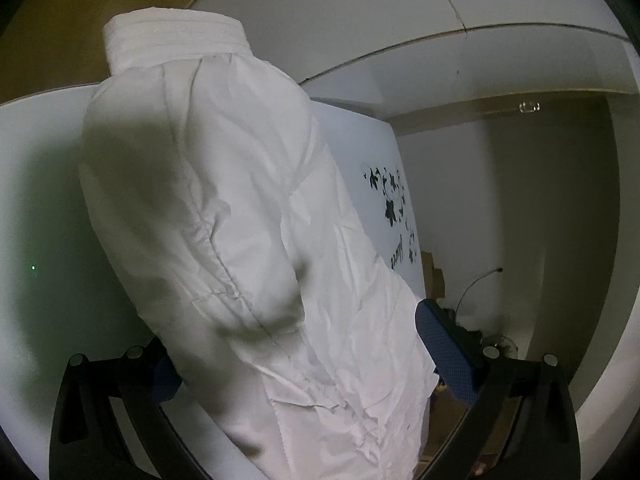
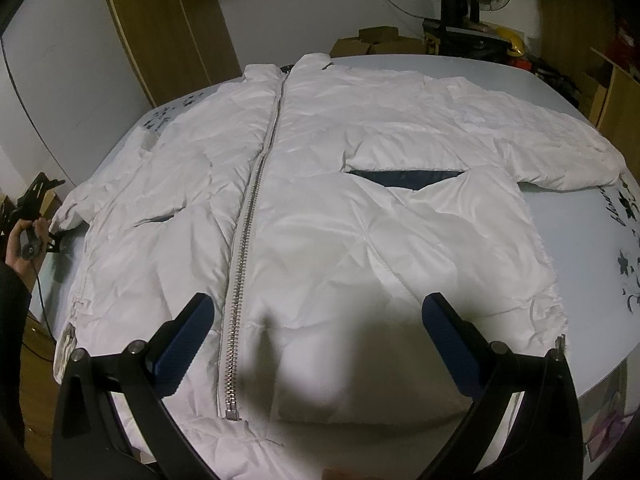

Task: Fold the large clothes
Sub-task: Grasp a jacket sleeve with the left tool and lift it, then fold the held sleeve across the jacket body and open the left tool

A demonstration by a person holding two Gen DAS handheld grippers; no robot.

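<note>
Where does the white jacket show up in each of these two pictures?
Left wrist view: the white jacket, one sleeve with its cuff uppermost, fills the middle, between the gripper's fingers.
Right wrist view: the jacket lies spread flat, zipper up, across the picture.
Shared landmark: the black flower print on the table.

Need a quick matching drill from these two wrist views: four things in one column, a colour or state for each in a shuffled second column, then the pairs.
Things:
1. jacket
2. zipper
3. sleeve
4. right gripper

States:
A. open, hovering above the hem
B. lies between the left gripper's fingers
C. closed, silver metal
D. white, spread front up on the table

Pairs: 1-D, 2-C, 3-B, 4-A
</note>
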